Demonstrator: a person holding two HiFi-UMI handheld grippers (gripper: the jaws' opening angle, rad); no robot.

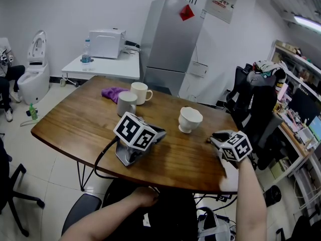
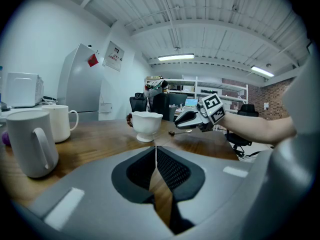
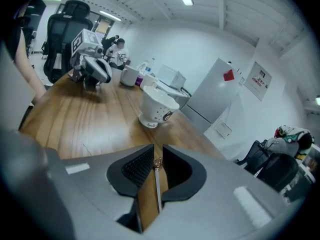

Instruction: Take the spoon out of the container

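The container, a white footed cup [image 1: 190, 118], stands on the wooden table [image 1: 75, 124]; it also shows in the left gripper view [image 2: 146, 125] and the right gripper view [image 3: 157, 108]. A slim metal spoon [image 3: 156, 184] lies flat on the wood to the cup's right, outside it, its bowl end toward the cup [image 2: 172, 132]. My right gripper [image 3: 156, 159] straddles the spoon's handle, and bare wood shows between the left pad and the handle. My left gripper [image 1: 158, 133] rests on the table near the front edge, jaws shut and empty [image 2: 156, 151].
A grey mug [image 1: 127, 103], a white mug [image 1: 141, 92] and a purple cloth [image 1: 113, 92] sit at the table's far side. The table's front edge [image 1: 150, 185] runs close to both grippers. Office chairs [image 1: 251, 99] stand to the right, a fridge [image 1: 170, 39] behind.
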